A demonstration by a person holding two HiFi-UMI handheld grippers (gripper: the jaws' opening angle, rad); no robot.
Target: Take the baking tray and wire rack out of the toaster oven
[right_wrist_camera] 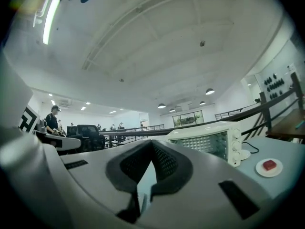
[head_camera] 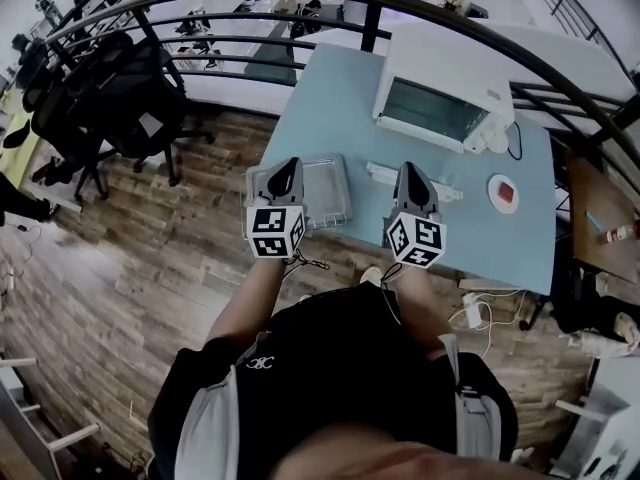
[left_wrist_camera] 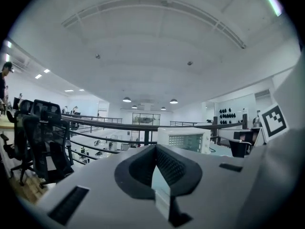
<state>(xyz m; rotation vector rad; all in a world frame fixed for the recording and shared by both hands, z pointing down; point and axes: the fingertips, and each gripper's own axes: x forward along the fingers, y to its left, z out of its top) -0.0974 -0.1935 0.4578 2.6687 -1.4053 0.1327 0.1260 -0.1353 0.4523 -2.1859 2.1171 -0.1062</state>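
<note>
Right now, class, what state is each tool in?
Grey left tool: closed, holding nothing.
Grey right tool: closed, holding nothing.

Bright, even indoor light; a strip lamp [right_wrist_camera: 49, 18] glares upper left in the right gripper view; fisheye edges, dark corners.

Head view looks steeply down, 2 gripper views level; all share toaster oven [head_camera: 450, 68].

Black office chairs [head_camera: 115, 98] by railing [head_camera: 371, 28]; white disc [head_camera: 503, 192] on table [head_camera: 330, 108]
</note>
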